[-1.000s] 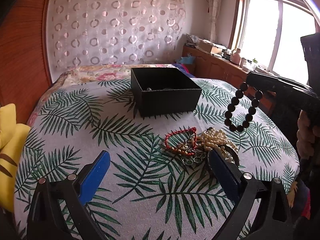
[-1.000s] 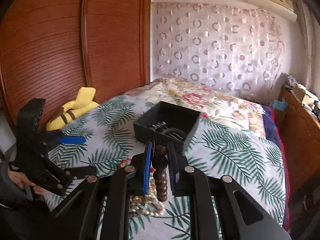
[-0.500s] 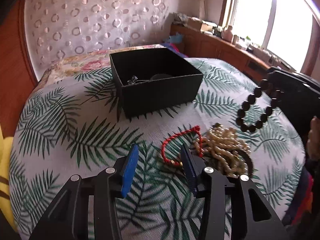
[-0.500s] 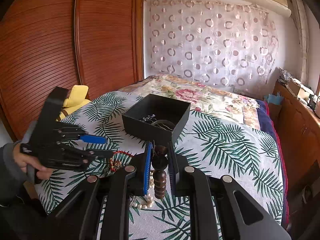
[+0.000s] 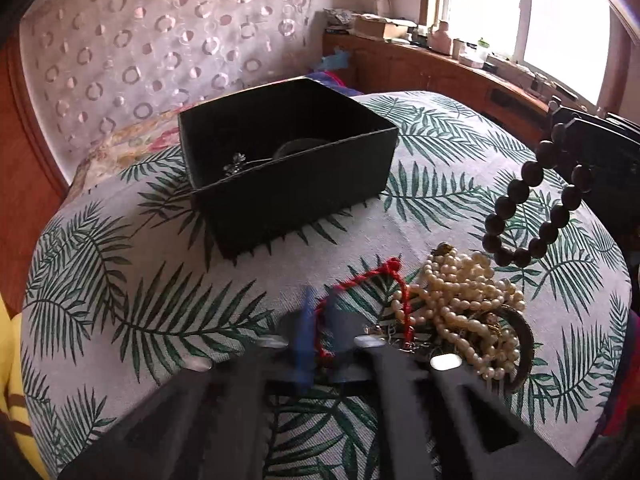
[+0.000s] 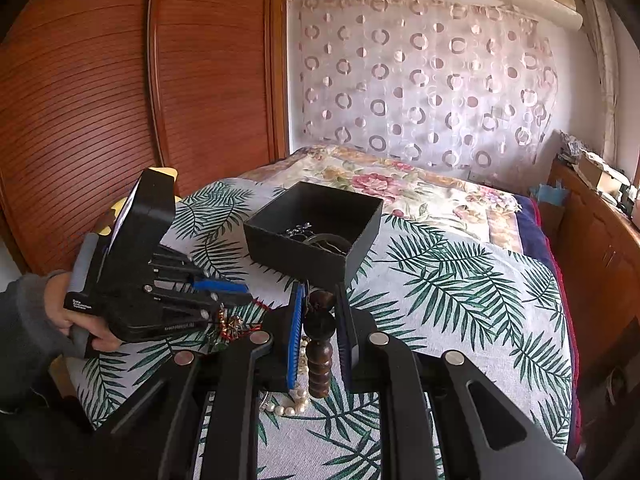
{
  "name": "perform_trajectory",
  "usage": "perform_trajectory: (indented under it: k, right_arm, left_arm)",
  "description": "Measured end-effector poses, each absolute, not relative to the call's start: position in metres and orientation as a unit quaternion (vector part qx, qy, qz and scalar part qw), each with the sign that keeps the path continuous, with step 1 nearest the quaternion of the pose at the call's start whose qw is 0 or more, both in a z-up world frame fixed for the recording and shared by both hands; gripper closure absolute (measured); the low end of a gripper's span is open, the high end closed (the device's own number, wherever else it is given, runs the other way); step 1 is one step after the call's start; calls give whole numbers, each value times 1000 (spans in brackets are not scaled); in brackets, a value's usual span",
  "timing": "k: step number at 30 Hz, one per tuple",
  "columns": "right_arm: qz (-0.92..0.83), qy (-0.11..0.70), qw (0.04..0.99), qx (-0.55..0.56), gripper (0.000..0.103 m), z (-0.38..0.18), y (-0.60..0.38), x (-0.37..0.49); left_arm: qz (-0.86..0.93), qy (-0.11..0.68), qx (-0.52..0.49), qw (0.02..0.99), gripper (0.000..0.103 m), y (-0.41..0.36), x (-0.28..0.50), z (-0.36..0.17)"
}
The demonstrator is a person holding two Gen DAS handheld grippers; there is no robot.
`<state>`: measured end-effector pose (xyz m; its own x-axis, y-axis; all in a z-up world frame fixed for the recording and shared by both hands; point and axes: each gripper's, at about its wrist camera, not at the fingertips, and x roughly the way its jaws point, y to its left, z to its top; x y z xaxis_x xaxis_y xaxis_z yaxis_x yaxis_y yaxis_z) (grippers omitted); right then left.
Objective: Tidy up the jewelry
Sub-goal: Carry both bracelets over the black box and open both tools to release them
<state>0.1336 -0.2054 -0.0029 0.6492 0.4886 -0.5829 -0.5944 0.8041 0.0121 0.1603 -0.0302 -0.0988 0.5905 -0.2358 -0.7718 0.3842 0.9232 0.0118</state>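
Bed (image 5: 120, 264) wearing palm-leaf cover, floral quilt (image 6: 420, 188) showing at far end. Black box (image 5: 296, 184) sitting open mid-bed, some jewelry lying inside. Pearl strands (image 5: 464, 304) piling up near front edge, red cord bracelet (image 5: 384, 280) lying just beside, touching pile. Yellow cushion (image 5: 10, 360) resting at left edge.

Left gripper (image 5: 318, 336) has dropped to the jewelry pile and its fingers have closed onto the red bracelet (image 5: 362, 300).
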Motion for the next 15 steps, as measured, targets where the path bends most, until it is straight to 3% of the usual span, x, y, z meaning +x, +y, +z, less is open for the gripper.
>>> perform_trajectory:
  k: [15]
  right_arm:
    - [307, 274, 906, -97, 86, 12, -194, 141]
  left_arm:
    - [-165, 340, 42, 925, 101, -15, 143, -31]
